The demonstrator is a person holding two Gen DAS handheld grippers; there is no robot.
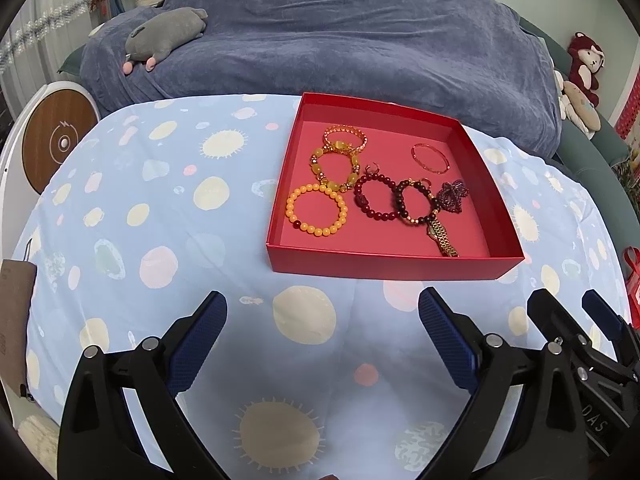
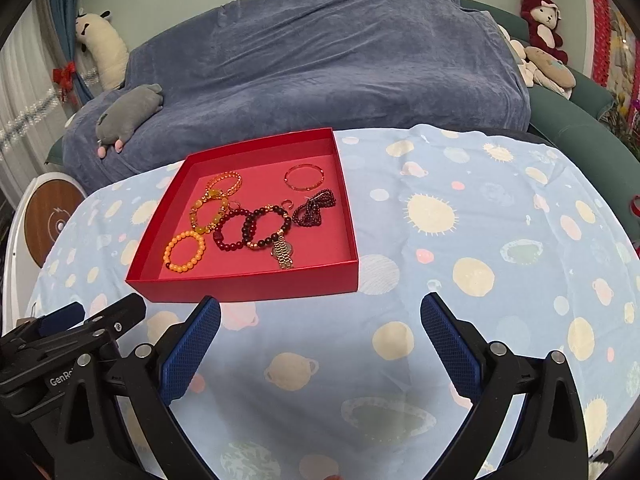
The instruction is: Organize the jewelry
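A shallow red box [image 1: 384,266] [image 2: 248,288] sits on the blue patterned tablecloth. Inside lie several bracelets: an orange bead one [image 1: 316,210] [image 2: 185,251], a yellow-gold one [image 1: 335,168], dark red bead ones [image 1: 376,197] [image 2: 234,230], a thin red bangle [image 1: 431,157] [image 2: 304,178], a purple bead bundle [image 1: 453,197] [image 2: 314,208] and a gold watch [image 1: 442,236] [image 2: 284,254]. My left gripper [image 1: 322,304] is open over bare cloth, in front of the box. My right gripper [image 2: 320,308] is open too, just right of the box's near corner, with nothing between its fingers.
The table's cloth [image 2: 460,260] stretches wide to the right of the box. Behind the table is a sofa under a blue cover [image 1: 340,32] with a grey plush [image 1: 164,34] on it. A round white and wood device [image 1: 56,140] stands at the left.
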